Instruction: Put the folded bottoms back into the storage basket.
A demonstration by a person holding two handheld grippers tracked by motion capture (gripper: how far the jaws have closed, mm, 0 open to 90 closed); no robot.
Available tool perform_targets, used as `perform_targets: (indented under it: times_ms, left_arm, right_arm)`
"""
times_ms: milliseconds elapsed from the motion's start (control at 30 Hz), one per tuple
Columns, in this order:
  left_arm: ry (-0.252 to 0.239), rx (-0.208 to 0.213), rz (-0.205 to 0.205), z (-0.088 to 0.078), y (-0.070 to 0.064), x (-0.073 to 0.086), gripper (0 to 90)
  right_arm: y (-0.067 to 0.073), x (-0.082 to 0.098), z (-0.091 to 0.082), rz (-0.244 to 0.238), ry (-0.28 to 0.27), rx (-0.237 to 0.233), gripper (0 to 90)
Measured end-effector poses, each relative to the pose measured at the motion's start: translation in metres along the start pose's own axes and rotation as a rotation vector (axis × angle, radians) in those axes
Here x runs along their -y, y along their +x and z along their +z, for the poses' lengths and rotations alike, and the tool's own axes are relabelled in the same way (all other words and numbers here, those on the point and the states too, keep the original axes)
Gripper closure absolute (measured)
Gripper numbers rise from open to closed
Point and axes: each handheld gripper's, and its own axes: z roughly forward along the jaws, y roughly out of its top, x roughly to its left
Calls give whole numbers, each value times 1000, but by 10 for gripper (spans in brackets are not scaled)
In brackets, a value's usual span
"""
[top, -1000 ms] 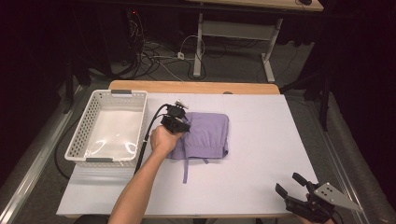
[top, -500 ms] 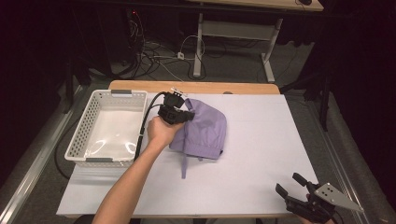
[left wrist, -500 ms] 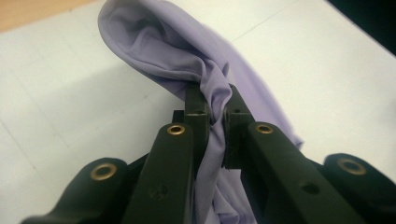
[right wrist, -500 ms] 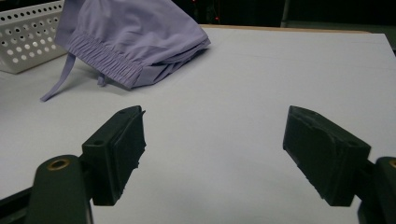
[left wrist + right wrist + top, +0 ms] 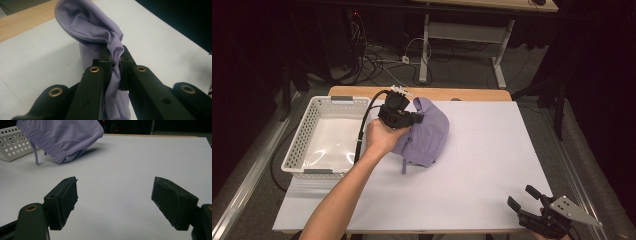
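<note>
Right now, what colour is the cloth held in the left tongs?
Plain light purple cloth, no pattern; the left gripper view shows it best.

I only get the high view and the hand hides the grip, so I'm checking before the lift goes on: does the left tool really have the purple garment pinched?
Observer: Yes. In the left gripper view the left tool is shut on a bunched fold of the purple garment, cloth squeezed between both pads.
Operator: Is the garment off the table?
Observer: Partly. The right gripper view shows its elastic hem raised with shadow beneath, though its lowest folds seem to touch the table.
Operator: And the drawstring?
Observer: It hangs loose beside the white basket.
Operator: The right tool?
Observer: The right tool is wide open with nothing between its pads.
</note>
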Motion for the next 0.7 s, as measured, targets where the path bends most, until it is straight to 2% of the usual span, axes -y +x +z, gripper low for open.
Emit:
perform_targets:
  times_ms: [367, 700]
  left_arm:
    - [-30, -7, 29, -39, -7, -7, 821]
    - [-66, -10, 27, -67, -5, 1, 820]
  right_arm:
    - [0, 0, 0, -2, 2, 0, 219]
    - [0, 0, 0, -5, 5, -2, 219]
